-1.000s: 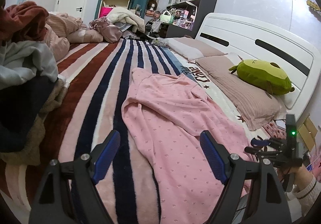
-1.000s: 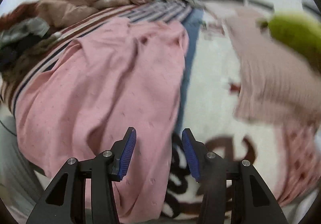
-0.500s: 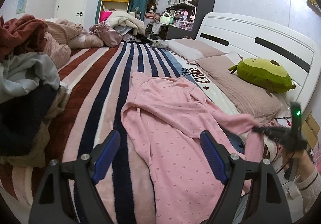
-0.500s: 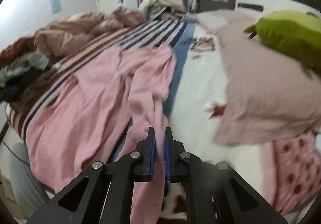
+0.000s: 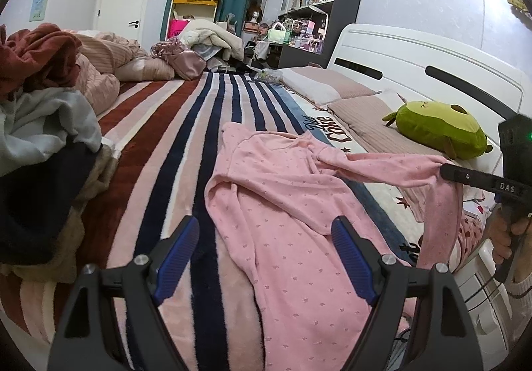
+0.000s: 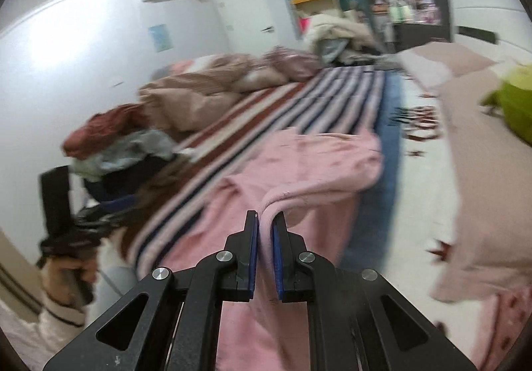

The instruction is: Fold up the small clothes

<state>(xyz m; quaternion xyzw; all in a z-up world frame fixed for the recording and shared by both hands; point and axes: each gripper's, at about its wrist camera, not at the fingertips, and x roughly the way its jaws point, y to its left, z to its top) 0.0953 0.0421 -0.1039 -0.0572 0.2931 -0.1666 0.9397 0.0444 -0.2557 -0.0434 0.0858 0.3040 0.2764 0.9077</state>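
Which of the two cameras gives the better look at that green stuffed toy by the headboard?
The left wrist view: the green stuffed toy shows whole and sharp, lying on a pillow by the headboard. The right wrist view catches only a blurred green piece of it, cut off at the picture's right edge.

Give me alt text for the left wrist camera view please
The right claw pinches a sleeve of the pink garment and holds it above the striped blanket. The left claw hangs open over the garment's body; a green plush lies on the pillows.
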